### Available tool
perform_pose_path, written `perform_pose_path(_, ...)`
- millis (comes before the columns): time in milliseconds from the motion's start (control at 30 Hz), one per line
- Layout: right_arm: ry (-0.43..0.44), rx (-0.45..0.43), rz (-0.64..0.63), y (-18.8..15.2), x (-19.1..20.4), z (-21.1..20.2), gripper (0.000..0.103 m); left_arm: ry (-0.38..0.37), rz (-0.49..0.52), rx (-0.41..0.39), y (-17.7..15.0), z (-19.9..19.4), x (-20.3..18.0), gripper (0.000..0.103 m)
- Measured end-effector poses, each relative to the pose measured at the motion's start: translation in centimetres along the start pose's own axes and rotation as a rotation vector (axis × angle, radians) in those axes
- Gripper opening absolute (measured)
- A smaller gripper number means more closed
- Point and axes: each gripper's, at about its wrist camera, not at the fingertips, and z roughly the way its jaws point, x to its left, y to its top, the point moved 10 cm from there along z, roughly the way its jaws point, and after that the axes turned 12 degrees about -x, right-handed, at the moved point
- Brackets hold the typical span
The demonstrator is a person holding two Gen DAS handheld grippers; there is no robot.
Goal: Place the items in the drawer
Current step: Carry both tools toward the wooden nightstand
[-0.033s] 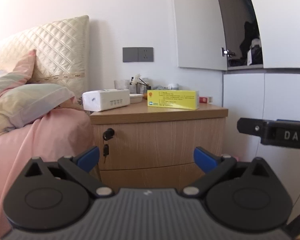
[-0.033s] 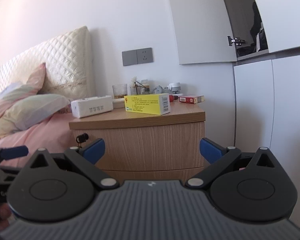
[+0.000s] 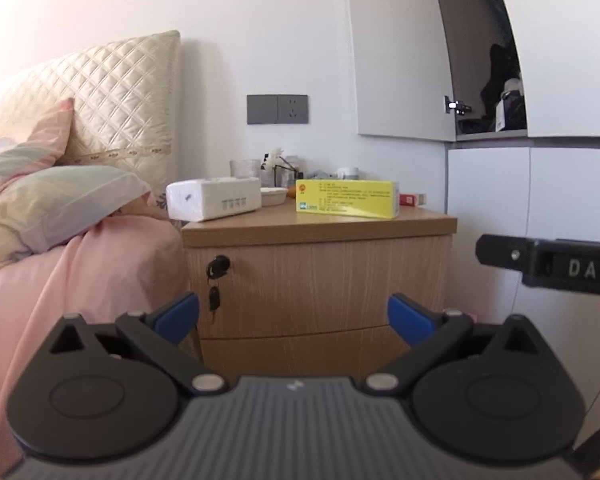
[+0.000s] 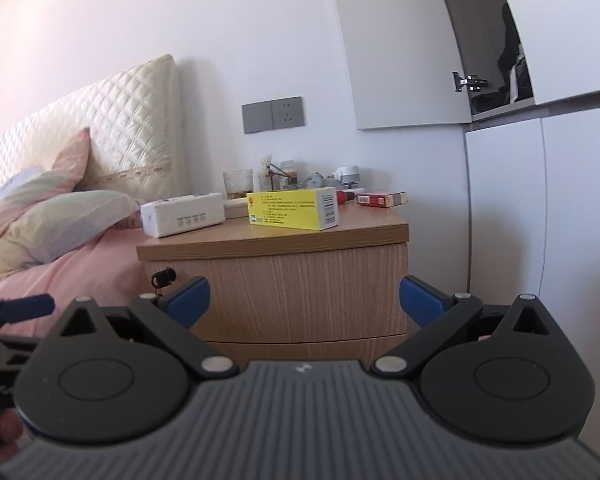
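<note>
Nothing has moved since the earlier frame: you hold both tongs short of the desk, the left tongs and the right tongs each spread wide apart and empty. Both drawer fronts are closed, the upper drawer with a key in its lock. On the desktop, the yellow box lies near the front edge, the white tissue pack to its left toward the bed, and the red pack at the back right.
</note>
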Motion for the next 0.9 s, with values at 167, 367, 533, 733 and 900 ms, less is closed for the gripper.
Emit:
perform_pose_path(167, 0.011, -0.02, -0.021, 0.4, 0.0, -0.8, 0.103, 0.015, -0.044, 0.011, 0.4, -1.2, 1.4, 0.103)
perform_pose_path(367, 0.024, -0.044, -0.051, 0.7, 0.3, -1.6, 0.103, 0.047, -0.057, 0.052, 0.5, -1.1, 1.9, 0.103)
perform_pose_path(533, 0.026, -0.061, -0.09, 0.3, 1.1, -1.7, 0.103, 0.063, -0.066, 0.035, -1.4, -1.1, 1.7, 0.103)
perform_pose_path(733, 0.021, -0.041, -0.055, 0.0, 0.6, -1.3, 0.103, 0.055, -0.079, 0.035, -1.2, -1.4, 2.0, 0.103)
perform_pose_path(900, 0.022, -0.044, -0.06, -0.1, 0.7, -1.2, 0.103, 0.045, -0.084, 0.033, -1.1, -1.6, 2.2, 0.103)
